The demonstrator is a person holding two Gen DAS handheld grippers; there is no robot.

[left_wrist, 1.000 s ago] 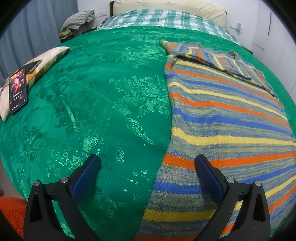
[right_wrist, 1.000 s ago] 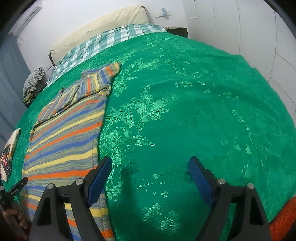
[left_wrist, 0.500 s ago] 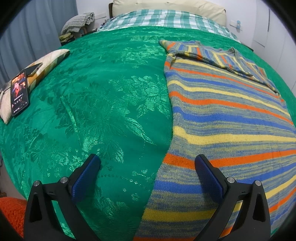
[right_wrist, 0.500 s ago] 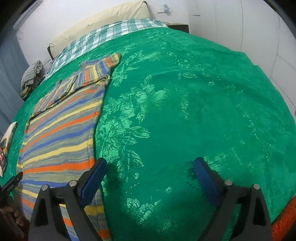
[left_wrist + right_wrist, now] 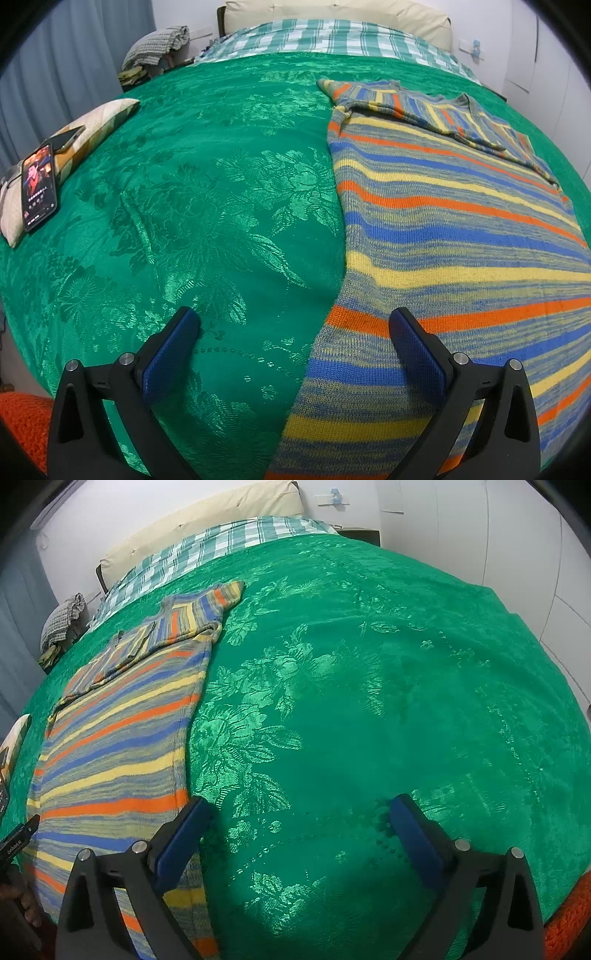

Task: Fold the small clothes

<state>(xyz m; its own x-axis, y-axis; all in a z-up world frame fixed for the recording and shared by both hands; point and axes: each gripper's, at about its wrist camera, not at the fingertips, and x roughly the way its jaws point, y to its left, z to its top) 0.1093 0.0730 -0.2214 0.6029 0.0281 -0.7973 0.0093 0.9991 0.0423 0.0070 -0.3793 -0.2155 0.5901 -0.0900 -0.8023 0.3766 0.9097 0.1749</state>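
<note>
Left wrist view: phone w/ lit screen lies on a patterned cushion at the spread's left edge; screen text too small to read. Right wrist view: a dark tab at the lower left carries white lettering, not legible.

Sweater: knit, horizontal stripes in orange, blue, yellow over grey-green, lying flat on the bed w/ its top part folded down across the chest, hem nearest the cams. It sits between the two grippers.

Left gripper: jaws wide apart, nothing clamped; right pad over the sweater's left edge, left pad over bare spread. Right gripper: jaws have just been opening, now wide, nothing between them but spread; left pad just beside the sweater's right edge.

Surface: green floral damask spread over a bed, green-white plaid sheet and cream headboard at the far end. Grey curtain left, white walls, clothes heap by the bed's far left corner.
</note>
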